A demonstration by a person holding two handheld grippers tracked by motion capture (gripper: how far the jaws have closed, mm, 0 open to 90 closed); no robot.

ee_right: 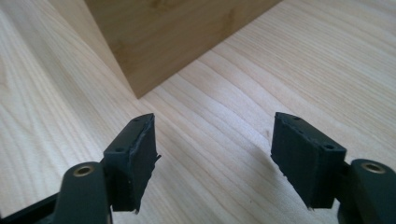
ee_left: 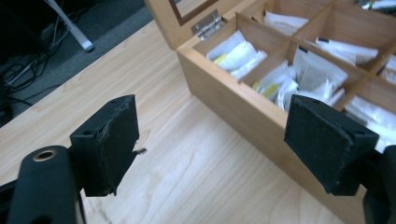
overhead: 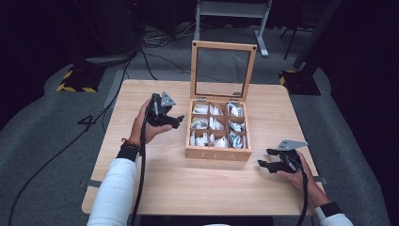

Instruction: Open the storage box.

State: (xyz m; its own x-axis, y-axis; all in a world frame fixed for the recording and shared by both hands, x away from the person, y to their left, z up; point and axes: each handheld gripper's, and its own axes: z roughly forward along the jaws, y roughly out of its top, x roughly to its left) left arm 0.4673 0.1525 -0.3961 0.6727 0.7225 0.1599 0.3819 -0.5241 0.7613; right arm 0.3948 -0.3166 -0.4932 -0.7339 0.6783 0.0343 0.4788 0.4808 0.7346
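Lettering on the front wall of the wooden tea box (overhead: 218, 153) reads "TEA". The box stands at the middle of the table (overhead: 141, 188), its glass-paned lid (overhead: 223, 70) upright at the back, its compartments stocked with white tea bags (overhead: 210, 124). The left gripper (overhead: 175, 121) hovers just beside the box's left wall, apart from it; in the left gripper view its jaws stand spread with nothing between them, one pad (ee_left: 327, 140) before the box rim. The right gripper (overhead: 267, 158) sits low near the front right corner, jaws likewise parted and empty over bare wood, the corner just ahead of them.
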